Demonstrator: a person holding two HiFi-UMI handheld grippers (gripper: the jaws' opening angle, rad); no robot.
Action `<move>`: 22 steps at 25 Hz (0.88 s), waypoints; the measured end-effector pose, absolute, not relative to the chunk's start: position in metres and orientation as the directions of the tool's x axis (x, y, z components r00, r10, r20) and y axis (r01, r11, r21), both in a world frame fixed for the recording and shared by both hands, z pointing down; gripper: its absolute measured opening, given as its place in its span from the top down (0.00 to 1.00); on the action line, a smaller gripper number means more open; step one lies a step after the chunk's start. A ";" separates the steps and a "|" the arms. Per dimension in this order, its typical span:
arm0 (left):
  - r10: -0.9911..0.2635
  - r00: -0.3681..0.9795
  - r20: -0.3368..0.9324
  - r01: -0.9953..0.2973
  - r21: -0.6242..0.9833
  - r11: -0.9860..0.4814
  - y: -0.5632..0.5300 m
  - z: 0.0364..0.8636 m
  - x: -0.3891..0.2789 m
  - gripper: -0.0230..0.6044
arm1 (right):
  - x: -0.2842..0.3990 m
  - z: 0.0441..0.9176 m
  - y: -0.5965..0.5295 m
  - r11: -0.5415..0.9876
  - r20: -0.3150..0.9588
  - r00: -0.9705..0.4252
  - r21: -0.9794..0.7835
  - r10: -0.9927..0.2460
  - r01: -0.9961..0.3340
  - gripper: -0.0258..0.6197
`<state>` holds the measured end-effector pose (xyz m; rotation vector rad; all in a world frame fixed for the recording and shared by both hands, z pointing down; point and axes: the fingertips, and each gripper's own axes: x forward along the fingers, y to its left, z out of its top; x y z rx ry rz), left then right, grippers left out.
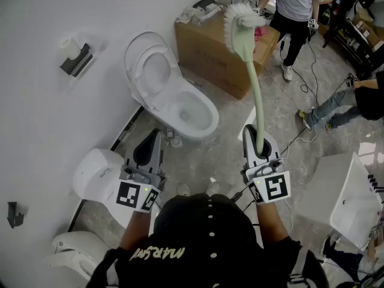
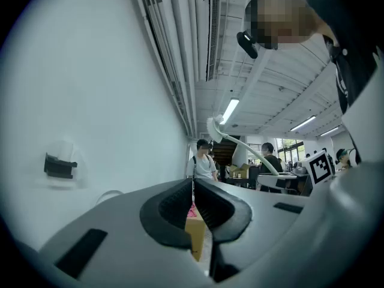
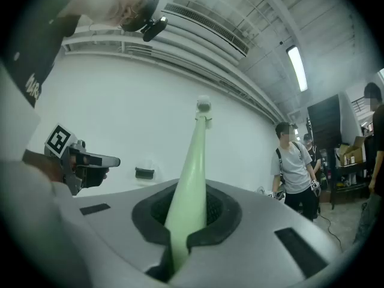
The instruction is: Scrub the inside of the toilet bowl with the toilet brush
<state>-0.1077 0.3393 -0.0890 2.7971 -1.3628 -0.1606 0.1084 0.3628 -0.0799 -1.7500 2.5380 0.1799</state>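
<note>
Grey floor (image 1: 228, 155) by a white wall carries the toilet bowl (image 1: 191, 111), its lid up. Well apart from the bowl, the toilet brush (image 1: 252, 71) stands raised, bristles toward a cardboard box (image 1: 207, 59). The right gripper (image 1: 260, 138) clamps its green handle. The left gripper (image 1: 150, 143) has its jaws closed together, with nothing between them.

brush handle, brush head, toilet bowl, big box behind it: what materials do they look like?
Pale green toilet brush handle: likely moulded plastic; smooth, uniform colour, slightly curved.
White bristle head: probably synthetic fibres; fuzzy outline.
White toilet bowl: looks like glazed ceramic; glossy highlights.
Brown box: cardboard; matte, with folded flaps.
</note>
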 end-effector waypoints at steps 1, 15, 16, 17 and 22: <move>-0.786 0.613 -0.080 -0.784 0.068 -0.618 0.339 -0.088 -0.107 0.91 | 0.109 -0.079 0.363 0.351 -0.110 -0.357 0.068 -0.928 -0.934 0.94; -0.806 0.588 -0.064 -0.804 0.066 -0.591 0.348 -0.085 -0.096 0.91 | 0.120 -0.071 0.365 0.383 -0.111 -0.384 0.036 -0.916 -0.923 0.94; -0.810 0.583 -0.060 -0.808 0.066 -0.586 0.349 -0.084 -0.094 0.91 | 0.123 -0.070 0.366 0.388 -0.111 -0.389 0.032 -0.914 -0.921 0.94; -0.815 0.577 -0.057 -0.812 0.067 -0.580 0.351 -0.084 -0.092 0.91 | 0.125 -0.069 0.366 0.394 -0.109 -0.394 0.030 -0.913 -0.919 0.94; -0.841 0.540 -0.041 -0.837 0.073 -0.542 0.357 -0.080 -0.080 0.91 | 0.142 -0.059 0.367 0.425 -0.099 -0.424 0.012 -0.900 -0.905 0.94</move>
